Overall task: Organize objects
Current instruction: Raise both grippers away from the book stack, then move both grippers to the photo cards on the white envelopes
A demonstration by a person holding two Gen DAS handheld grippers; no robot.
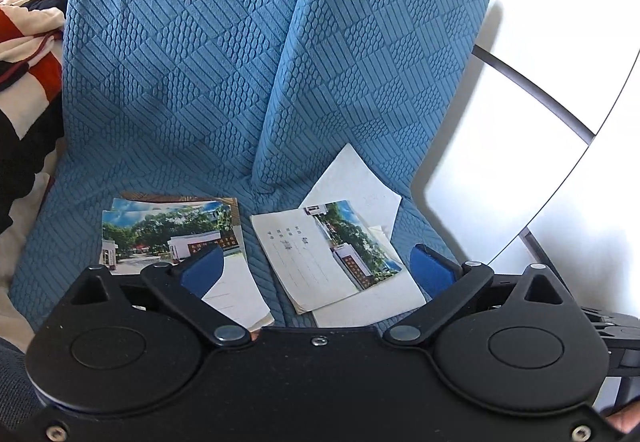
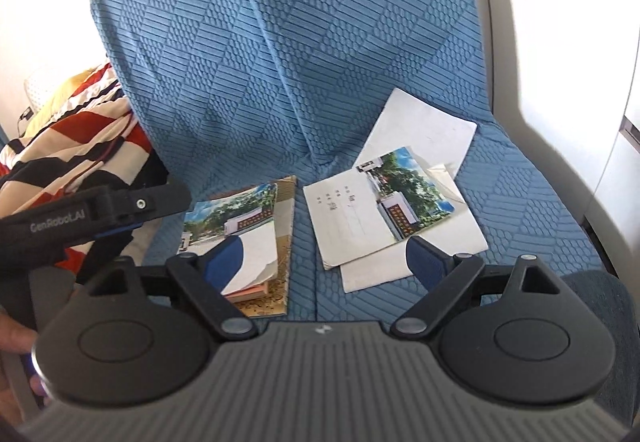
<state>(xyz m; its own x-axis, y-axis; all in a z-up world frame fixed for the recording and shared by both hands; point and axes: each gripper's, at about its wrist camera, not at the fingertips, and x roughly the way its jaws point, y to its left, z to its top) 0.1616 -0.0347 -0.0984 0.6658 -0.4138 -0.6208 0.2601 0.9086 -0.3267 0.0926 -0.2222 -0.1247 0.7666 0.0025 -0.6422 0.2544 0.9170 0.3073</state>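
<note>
Blue quilted fabric [image 1: 224, 81] is draped over a chair, and on its seat the task's things are laid in two groups. A left pile of booklets [image 2: 244, 242], topped by a photo cover, is seen squared up, while a right pile of loose papers [image 2: 384, 217] is fanned out, a photo-covered booklet lying crosswise on white sheets that stick out behind and in front.

From the left gripper [image 1: 316, 266], the scattered pile lies straight ahead between the spread fingers, with the tidy pile partly under its left finger. The right gripper [image 2: 324, 262] faces the gap between the two piles, its right finger beside the near edge of the loose sheets. Both grippers are held wide apart, with nothing clamped. The long axis of the top booklet runs slantwise across both views, so a grasp would probably have to be taken at a near corner; the right hand is judged nearer to it.

Beyond the seat, a striped red, white and black cloth [image 2: 76, 137] is bundled to the left, and pale walls are seen to the right.
</note>
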